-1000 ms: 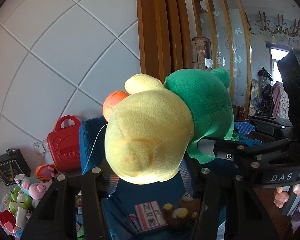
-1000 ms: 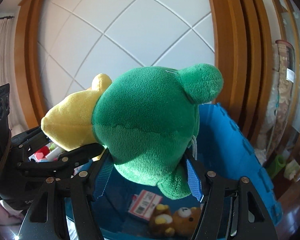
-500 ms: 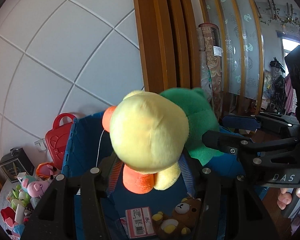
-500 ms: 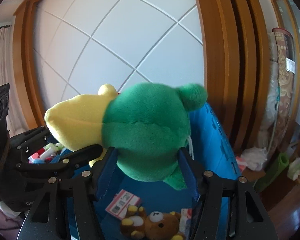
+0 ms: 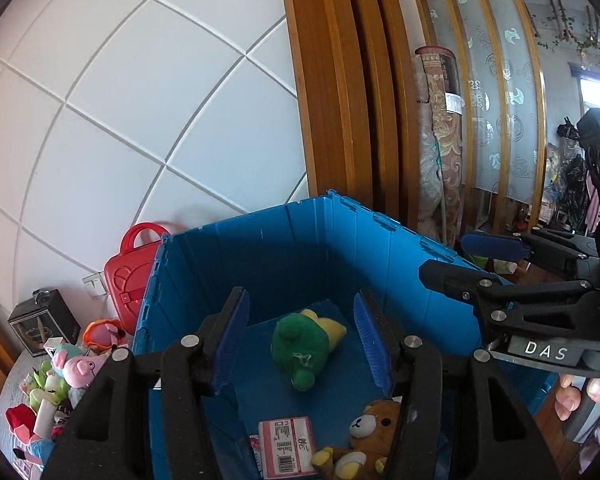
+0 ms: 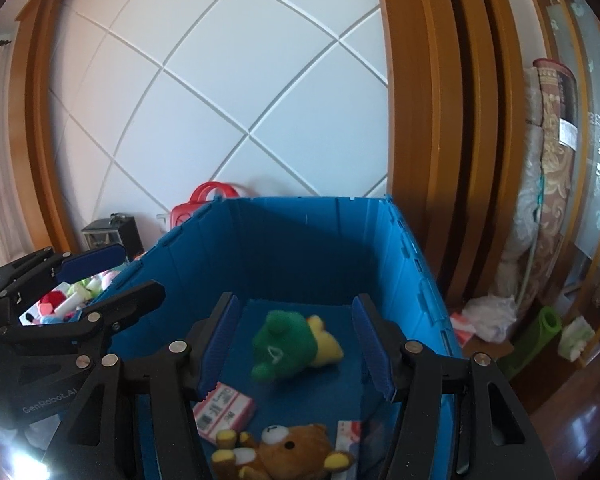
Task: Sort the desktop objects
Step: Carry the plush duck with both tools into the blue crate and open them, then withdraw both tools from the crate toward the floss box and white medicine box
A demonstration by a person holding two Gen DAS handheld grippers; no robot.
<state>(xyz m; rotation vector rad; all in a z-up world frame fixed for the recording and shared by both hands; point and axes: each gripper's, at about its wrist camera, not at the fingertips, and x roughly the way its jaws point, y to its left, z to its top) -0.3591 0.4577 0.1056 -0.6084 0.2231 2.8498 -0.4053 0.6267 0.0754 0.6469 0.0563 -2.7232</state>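
Observation:
A green and yellow plush toy [image 5: 302, 342] lies on the floor of the blue crate [image 5: 260, 252]; it also shows in the right wrist view [image 6: 290, 346] inside the crate [image 6: 312, 240]. My left gripper [image 5: 300, 344] is open and empty above the crate. My right gripper [image 6: 296, 346] is open and empty above the crate too. A brown bear plush [image 5: 364, 436] and a pink card packet [image 5: 286, 446] lie at the near end of the crate floor. Each gripper shows at the edge of the other's view.
A red toy case [image 5: 130, 268] and a black box [image 5: 44, 326] stand against the white wall left of the crate. Several small plush toys [image 5: 64, 372] lie on the table at left. Rolled rugs [image 6: 548, 184] and a wooden frame stand at right.
Both grippers held the green and yellow plush above the crate. Both have opened, and the plush has dropped onto the crate floor.

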